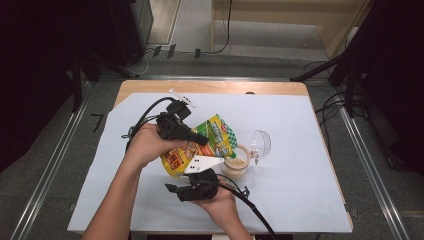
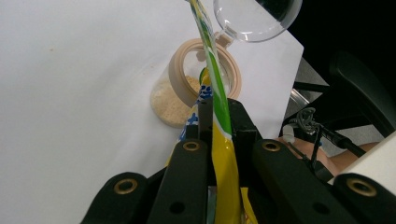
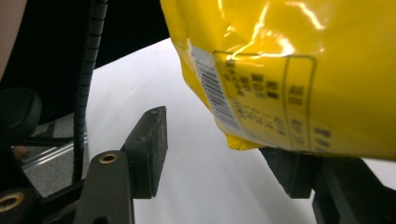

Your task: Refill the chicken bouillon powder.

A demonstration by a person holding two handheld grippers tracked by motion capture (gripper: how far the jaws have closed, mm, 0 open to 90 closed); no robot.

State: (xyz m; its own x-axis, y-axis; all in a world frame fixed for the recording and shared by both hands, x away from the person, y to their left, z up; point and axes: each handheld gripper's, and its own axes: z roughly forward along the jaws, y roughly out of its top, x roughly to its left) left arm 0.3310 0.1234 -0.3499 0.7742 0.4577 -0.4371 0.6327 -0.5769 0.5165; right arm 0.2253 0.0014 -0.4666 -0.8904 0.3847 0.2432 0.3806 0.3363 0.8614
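A yellow and green pouch (image 1: 210, 135) hangs tilted over the table, its green top end toward a small round jar (image 1: 236, 165). My left gripper (image 1: 202, 140) is shut on the pouch (image 2: 224, 158), whose thin edge runs up between the jaws. The jar (image 2: 173, 100) holds beige granules; its clear hinged lid (image 2: 254, 18) stands open behind it. My right gripper (image 1: 172, 189) sits low under the pouch's yellow bottom end. In the right gripper view, that gripper (image 3: 219, 163) is open: the pouch (image 3: 303, 70) hangs over the right-hand jaw and the left pad is bare.
A white sheet (image 1: 300, 150) covers most of the wooden table (image 1: 210, 86). The open lid (image 1: 261, 142) leans to the jar's right. Black stands and cables are on the floor around the table. Each gripper's cable trails back along the forearm.
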